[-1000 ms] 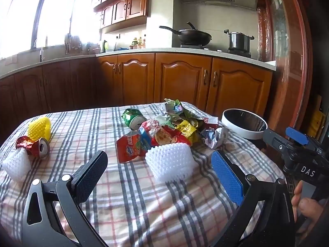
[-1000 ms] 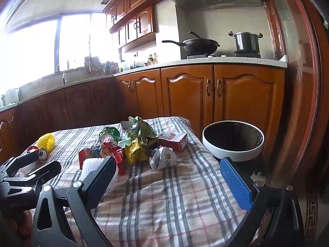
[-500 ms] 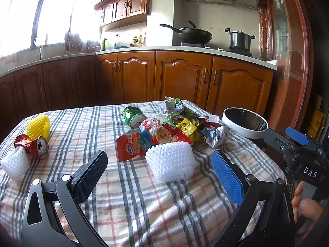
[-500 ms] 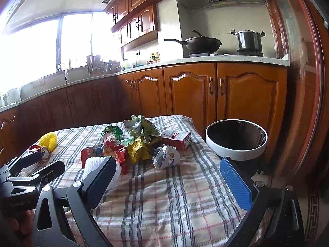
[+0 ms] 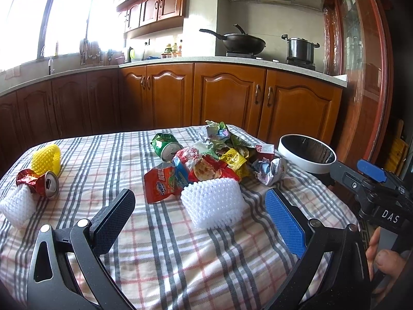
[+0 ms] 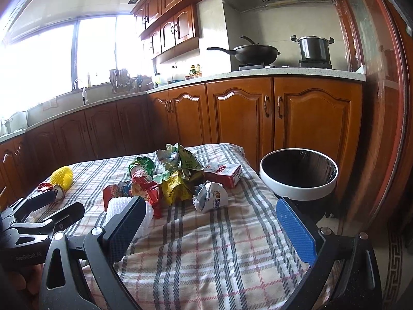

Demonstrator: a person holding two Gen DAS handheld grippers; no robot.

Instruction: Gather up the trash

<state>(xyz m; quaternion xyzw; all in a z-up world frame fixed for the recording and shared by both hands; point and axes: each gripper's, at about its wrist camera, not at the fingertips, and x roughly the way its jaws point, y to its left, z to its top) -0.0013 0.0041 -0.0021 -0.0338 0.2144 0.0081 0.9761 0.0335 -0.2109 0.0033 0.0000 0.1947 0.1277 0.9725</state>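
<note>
A heap of crumpled snack wrappers [image 5: 206, 165] [image 6: 175, 183] lies mid-table on the plaid cloth [image 5: 165, 253]. A white foam net [image 5: 213, 202] sits just beyond my left gripper [image 5: 198, 209], which is open and empty. A crushed red can [image 5: 38, 183], a yellow foam net [image 5: 46, 159] and another white foam net [image 5: 16, 202] lie at the far left. My right gripper [image 6: 209, 211] is open and empty, short of a crumpled white paper [image 6: 210, 197] and a red-white carton [image 6: 223, 174]. The white-rimmed bin [image 6: 298, 188] [image 5: 307, 157] stands off the table's right edge.
Wooden kitchen cabinets [image 6: 240, 118] run behind the table. On the stove stand a wok [image 6: 255, 51] and a steel pot [image 6: 313, 49]. A wooden door frame [image 6: 387, 129] rises at the right. A hand [image 5: 382, 255] holds the right gripper's grip.
Both grippers have drifted slightly, the views tilting up a little and the trash pile shifting lower in frame. Nothing on the table has moved, and both stay open.
</note>
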